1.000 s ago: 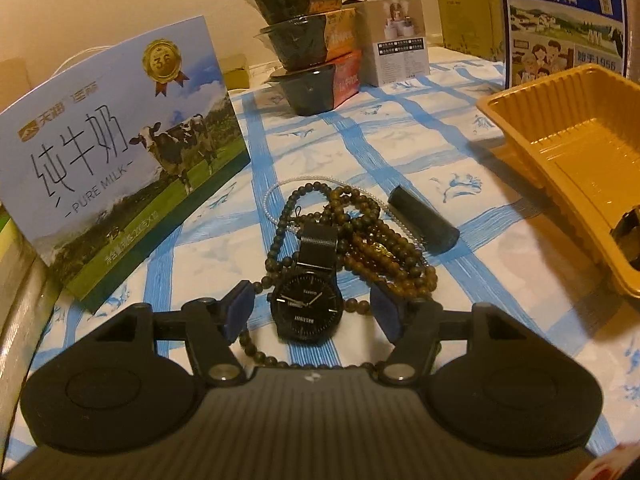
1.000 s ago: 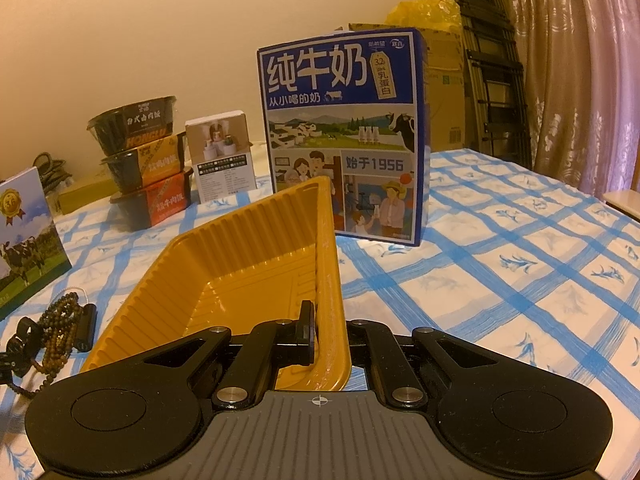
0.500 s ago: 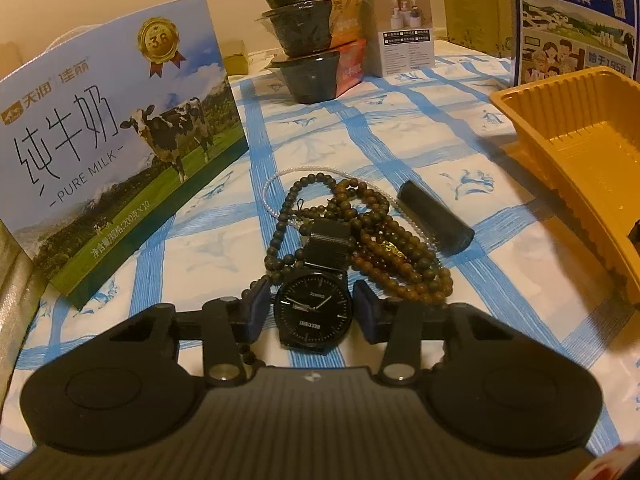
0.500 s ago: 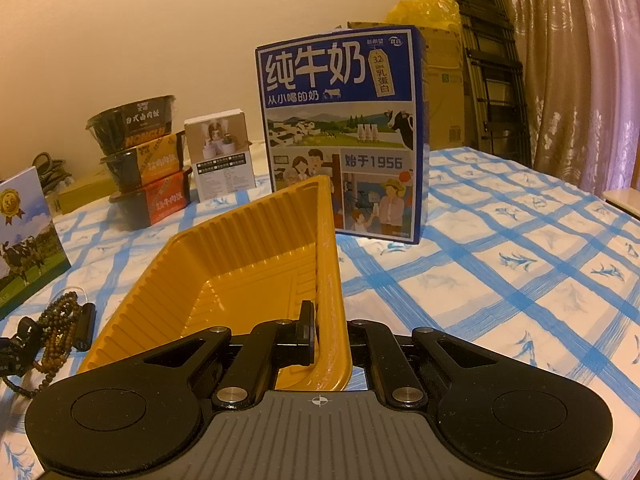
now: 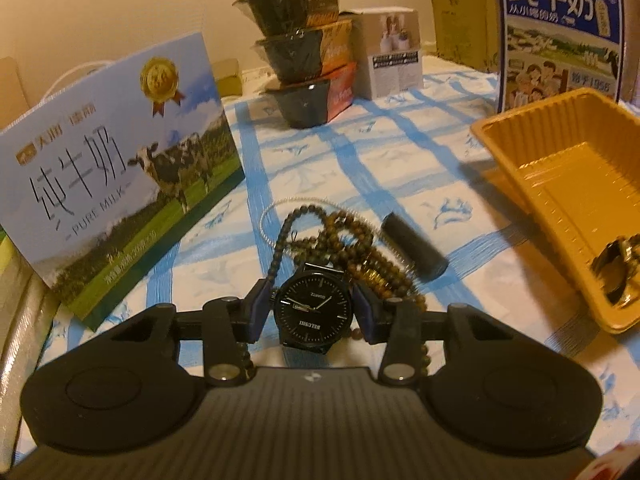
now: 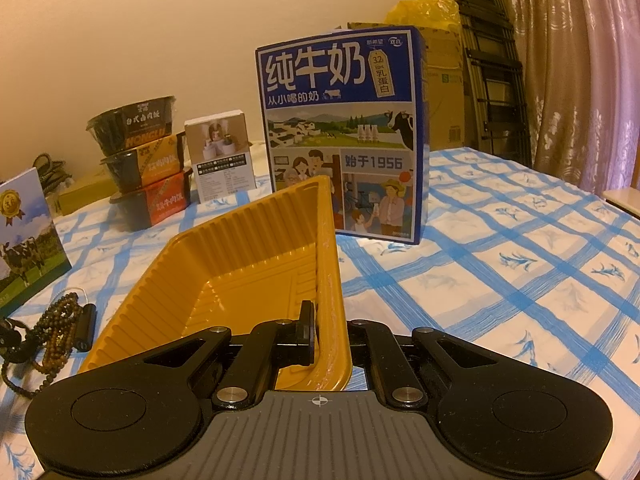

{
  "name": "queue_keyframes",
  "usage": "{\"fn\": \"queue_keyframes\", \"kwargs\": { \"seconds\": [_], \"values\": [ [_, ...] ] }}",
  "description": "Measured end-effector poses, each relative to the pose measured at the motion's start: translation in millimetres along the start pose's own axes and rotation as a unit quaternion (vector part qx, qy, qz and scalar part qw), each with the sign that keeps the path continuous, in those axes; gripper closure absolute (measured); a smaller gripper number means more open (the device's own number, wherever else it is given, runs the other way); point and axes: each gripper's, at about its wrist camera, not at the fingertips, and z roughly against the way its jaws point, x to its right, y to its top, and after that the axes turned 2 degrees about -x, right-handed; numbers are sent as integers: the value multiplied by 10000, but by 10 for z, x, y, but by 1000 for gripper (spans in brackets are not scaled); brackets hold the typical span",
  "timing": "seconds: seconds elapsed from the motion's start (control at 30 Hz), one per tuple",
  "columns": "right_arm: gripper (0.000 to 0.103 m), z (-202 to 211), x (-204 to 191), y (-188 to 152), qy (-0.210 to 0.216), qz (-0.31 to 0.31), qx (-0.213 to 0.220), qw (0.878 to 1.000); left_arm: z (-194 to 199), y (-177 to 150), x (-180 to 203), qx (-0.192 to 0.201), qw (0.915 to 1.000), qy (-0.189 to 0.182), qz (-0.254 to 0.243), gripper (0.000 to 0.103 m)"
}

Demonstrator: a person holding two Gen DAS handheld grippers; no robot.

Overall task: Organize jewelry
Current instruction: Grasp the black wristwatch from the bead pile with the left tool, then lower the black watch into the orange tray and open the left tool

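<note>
Jewelry here means a black wristwatch [image 5: 313,309], and it sits clamped between the blue pads [image 5: 256,309] of the left gripper [image 5: 312,309], one pad pressing each side of the case, dial facing the camera with its lettering upside down. The jaws have just been closing onto it, and the watch case fills the gap between them. Its mesh strap runs back from the case toward the pile it came from.

Just behind the watch lies a tangle of brown bead strands [image 5: 352,244] on the blue-checked tablecloth [image 5: 400,168], with a thin pale chain [image 5: 272,216] looping out at the left of the pile. A short black cylinder [image 5: 414,248] lies beside the beads on the right (a small tube of some kind; what it is cannot be told).

The right gripper [image 6: 328,336] is clenched on the near wall of the yellow plastic tray [image 6: 248,256], one finger inside the tray and the other outside, the rim pinched between them. In the left wrist view something dark and shiny shows inside the tray at the right edge of the picture, too blurred to name.

Farther out, a pale milk carton with a cow [image 5: 116,168] leans at the left, three stacked dark bowls [image 5: 308,64] stand at the far side with a small white box [image 5: 394,60] next to them, and a blue milk carton [image 6: 340,132] stands upright just behind the tray. Cardboard boxes, a folded ladder and a curtain [image 6: 580,72] sit beyond the table.
</note>
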Motion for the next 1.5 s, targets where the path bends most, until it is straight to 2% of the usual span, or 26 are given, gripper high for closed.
{"fn": "queue_keyframes", "kwargs": {
  "seconds": [0.27, 0.47, 0.63, 0.77, 0.93, 1.1, 1.33, 1.4, 1.5],
  "values": [
    [97, 17, -17, 14, 23, 2, 25, 10000, 261, 170, 139, 253, 9991, -345, -13, 62],
    [97, 20, -26, 23, 25, -5, 22, 10000, 436, 368, 379, 550, 9954, -786, -42, 62],
    [97, 29, -46, 40, 39, 12, 34, 10000, 500, 544, 671, 736, 9891, -1274, -56, 62],
    [97, 34, -57, 60, 63, -7, 36, 10000, 455, 644, 924, 747, 9834, -1650, -57, 62],
    [97, 27, -57, 63, 81, -27, 31, 10000, 311, 657, 1240, 555, 9798, -1917, -117, 62],
    [97, 16, -34, 58, 85, -49, 22, 9999, 117, 611, 1435, 286, 9801, -1959, -135, 62],
    [97, 9, -22, 55, 83, -44, 27, 10000, -112, 583, 1497, -45, 9800, -1991, 12, 62],
    [97, 11, -24, 53, 86, -47, 26, 9999, -100, 579, 1487, 8, 9797, -2005, 62, 64],
    [97, 0, -29, 48, 67, -31, 23, 10000, -3, 609, 1443, 227, 9790, -2024, 92, 62]
  ]
}}
